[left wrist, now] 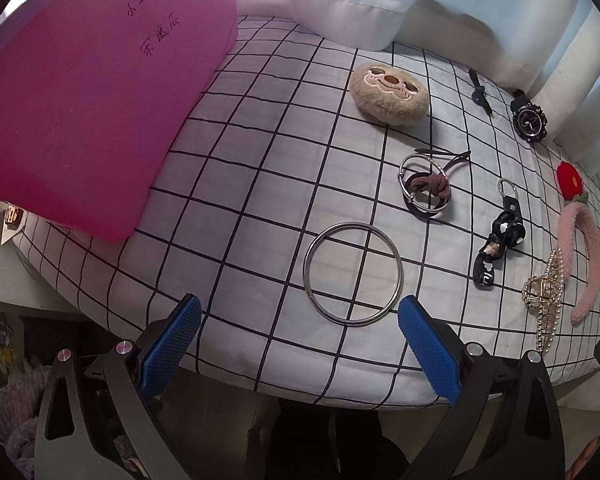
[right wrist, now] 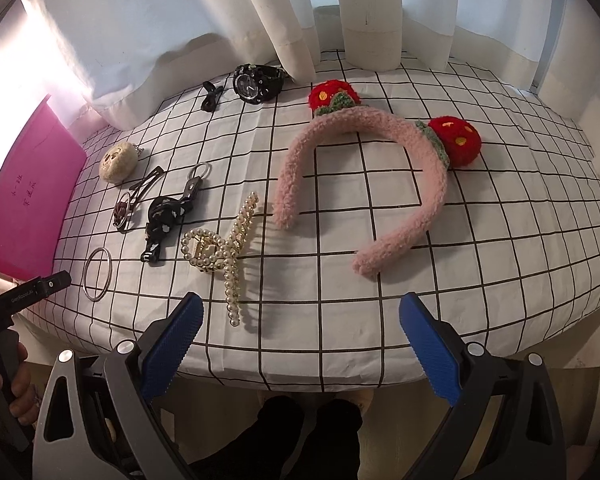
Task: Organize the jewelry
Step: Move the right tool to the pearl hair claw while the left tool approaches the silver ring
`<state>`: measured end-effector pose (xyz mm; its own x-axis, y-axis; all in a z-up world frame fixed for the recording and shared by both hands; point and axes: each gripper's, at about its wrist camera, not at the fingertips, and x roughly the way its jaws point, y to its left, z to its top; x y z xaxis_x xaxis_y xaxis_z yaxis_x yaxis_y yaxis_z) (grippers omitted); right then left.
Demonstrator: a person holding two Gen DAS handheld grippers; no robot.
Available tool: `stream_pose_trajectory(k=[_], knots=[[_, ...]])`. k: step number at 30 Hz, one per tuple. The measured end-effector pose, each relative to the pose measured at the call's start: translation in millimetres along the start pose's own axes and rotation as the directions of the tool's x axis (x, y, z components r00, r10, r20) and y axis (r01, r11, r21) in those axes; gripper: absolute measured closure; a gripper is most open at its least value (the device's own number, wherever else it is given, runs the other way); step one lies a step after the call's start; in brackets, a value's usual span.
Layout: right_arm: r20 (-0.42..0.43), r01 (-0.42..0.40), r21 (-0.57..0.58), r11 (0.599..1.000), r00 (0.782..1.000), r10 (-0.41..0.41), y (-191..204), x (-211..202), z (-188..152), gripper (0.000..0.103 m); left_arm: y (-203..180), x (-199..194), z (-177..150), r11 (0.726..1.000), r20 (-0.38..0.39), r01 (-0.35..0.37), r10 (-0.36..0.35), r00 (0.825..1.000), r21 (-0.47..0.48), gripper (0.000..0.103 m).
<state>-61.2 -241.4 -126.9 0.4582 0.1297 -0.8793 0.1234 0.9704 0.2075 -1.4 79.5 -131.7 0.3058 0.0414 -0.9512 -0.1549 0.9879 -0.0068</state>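
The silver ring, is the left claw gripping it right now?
No, the silver ring lies flat on the checked sheet ahead of the open left claw.

The large round bangle is smooth, shiny metal. The pink headband with red pompoms is fluffy cloth. The white black-checked bedsheet looks like matt cotton.

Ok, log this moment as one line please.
stage: before first pick | left tongs: open, facing silver bangle | right tongs: open, near pearl claw clip | nothing held
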Motion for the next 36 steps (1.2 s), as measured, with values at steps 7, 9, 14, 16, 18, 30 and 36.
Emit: stream_pose_trajectory(k=[7, 9, 14, 16, 18, 30, 36], knots=[[-0.005, -0.016, -0.006, 1.000, 1.000, 0.016, 8.0, 20.0, -2.7, 0.009, -8.3, 16.7, -3.6, 0.998, 0.012, 0.044, -0.045, 0.999, 0.050, 0.006], [0.001, -0.030, -0.016, 0.999, 1.000, 0.030, 15.0, 25.2, -1.1, 0.009, -13.2, 21.0, -3.4, 0.996, 0.015, 0.058, -0.060, 0.998, 0.063, 0.006], [0.012, -0.013, -0.079, 0.997, 1.000, 0.014, 36.1, 44.0, 4.6, 0.009, -24.1, 29.3, -4.6, 0.992, 0.042, 0.081, -0.085, 0.995, 0.095, 0.006], [-0.003, -0.011, -0.094, 0.996, 1.000, 0.010, 42.0, 54.5, 5.2, 0.009, -27.0, 32.8, -5.4, 0.991, 0.051, 0.083, -0.089, 0.995, 0.107, 0.006], [-0.023, -0.010, -0.104, 0.994, 1.000, 0.008, 45.7, 64.0, 4.3, 0.009, -28.3, 37.4, -6.4, 0.990, 0.049, 0.085, -0.091, 0.995, 0.113, 0.006], [-0.003, 0.064, -0.162, 0.985, 0.998, -0.065, 63.4, 90.4, 3.5, 0.009, -31.8, 45.9, -5.7, 0.987, 0.110, 0.040, -0.058, 0.992, 0.157, 0.005], [0.030, 0.110, -0.193, 0.975, 0.994, -0.107, 67.3, 94.3, 3.1, 0.009, -30.8, 44.2, -11.4, 0.988, 0.161, 0.042, -0.067, 0.985, 0.151, 0.005]])
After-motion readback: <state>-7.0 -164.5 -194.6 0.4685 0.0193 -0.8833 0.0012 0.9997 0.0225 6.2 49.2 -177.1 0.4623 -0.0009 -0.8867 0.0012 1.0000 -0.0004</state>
